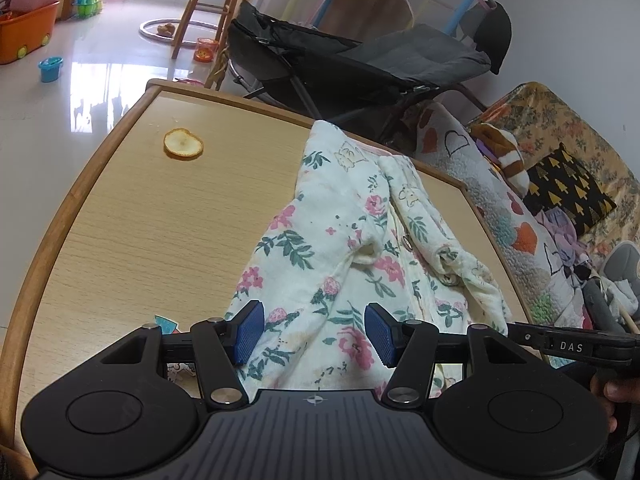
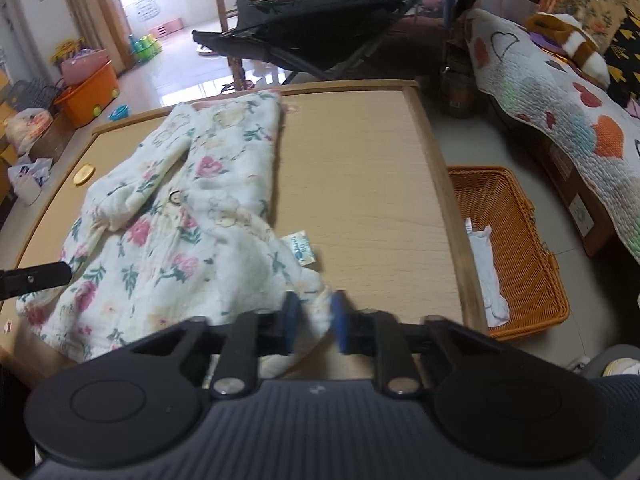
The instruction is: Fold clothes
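Right wrist view shows a cream baby garment [image 2: 176, 216] printed with pink flowers and green leaves, lying rumpled across the left half of the wooden table [image 2: 360, 168], one sleeve folded over its front and a label sticking out at its near hem. Its near corner sits pinched between the jaws of the right gripper [image 2: 314, 320], while the left gripper [image 1: 314, 332] hovers with jaws apart over the cloth. Bare tabletop stretches right to the raised rim, beyond which an orange basket [image 2: 516, 240] stands on the floor.
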Tool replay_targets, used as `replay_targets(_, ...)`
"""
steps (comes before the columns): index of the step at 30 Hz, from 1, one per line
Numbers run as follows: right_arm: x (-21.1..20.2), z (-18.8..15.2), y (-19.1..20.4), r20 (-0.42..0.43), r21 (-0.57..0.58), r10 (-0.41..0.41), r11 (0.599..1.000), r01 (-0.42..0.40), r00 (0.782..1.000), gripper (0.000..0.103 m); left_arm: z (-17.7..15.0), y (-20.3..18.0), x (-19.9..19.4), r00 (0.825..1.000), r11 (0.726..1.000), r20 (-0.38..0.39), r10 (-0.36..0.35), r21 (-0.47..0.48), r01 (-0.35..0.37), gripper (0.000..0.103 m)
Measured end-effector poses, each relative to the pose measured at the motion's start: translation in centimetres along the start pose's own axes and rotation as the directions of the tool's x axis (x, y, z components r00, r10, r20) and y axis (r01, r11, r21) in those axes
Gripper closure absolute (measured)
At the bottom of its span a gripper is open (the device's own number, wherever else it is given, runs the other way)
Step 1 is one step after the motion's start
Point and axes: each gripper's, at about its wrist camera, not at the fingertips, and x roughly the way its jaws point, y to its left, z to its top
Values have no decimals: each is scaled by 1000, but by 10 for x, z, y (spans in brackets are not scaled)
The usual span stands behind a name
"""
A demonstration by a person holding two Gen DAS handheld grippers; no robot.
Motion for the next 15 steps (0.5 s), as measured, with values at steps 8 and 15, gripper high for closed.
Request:
replay_targets(8, -25, 3, 4, 44, 7, 57, 998, -57, 997, 95, 0, 0, -1, 1000, 1000, -1, 1, -3, -1, 45)
replay_targets(15, -56, 0, 28, 44, -79, 118, 990, -114, 992, 95, 0, 1, -2, 1000, 1000, -3, -5, -18, 5, 44)
